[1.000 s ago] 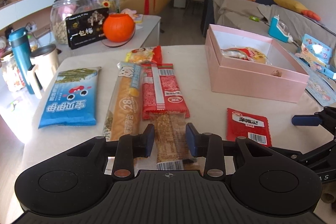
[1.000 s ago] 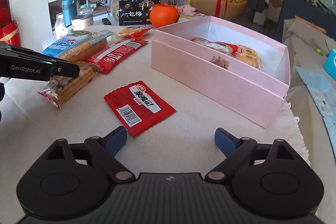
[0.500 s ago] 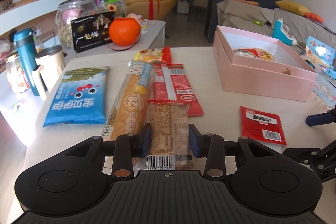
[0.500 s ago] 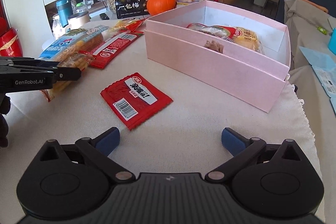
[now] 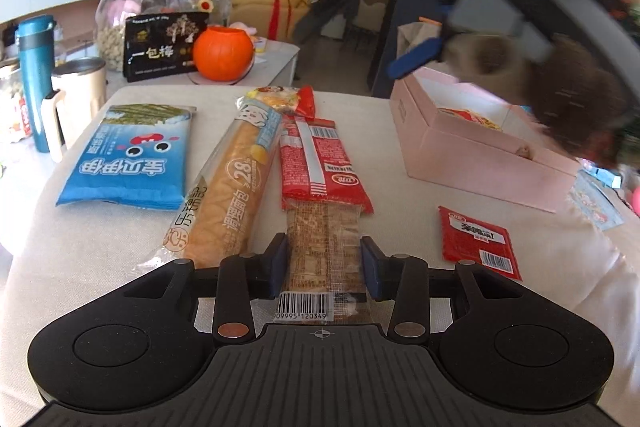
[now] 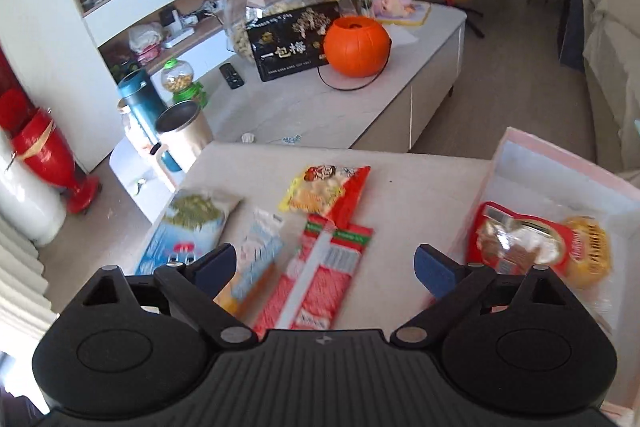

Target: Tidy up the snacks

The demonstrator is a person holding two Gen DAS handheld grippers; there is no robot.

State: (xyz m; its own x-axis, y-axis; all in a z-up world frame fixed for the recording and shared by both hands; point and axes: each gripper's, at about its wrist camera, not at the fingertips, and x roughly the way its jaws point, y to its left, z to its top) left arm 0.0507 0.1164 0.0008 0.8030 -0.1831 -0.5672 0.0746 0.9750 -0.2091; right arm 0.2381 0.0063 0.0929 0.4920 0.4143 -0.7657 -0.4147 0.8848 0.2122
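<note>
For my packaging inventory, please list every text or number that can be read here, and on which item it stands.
"一包梅": black box beside the orange pumpkin bucket.
"28": long bread pack.
"09995 120349": barcode of the clear-wrapped cracker bar in the left tool.
Blue snack bag, red sachet, long red pack: characters not legible to me.

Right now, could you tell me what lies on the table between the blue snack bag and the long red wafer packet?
The long bread packet lies between the blue snack bag and the red wafer packet, seen in the left wrist view.
</note>
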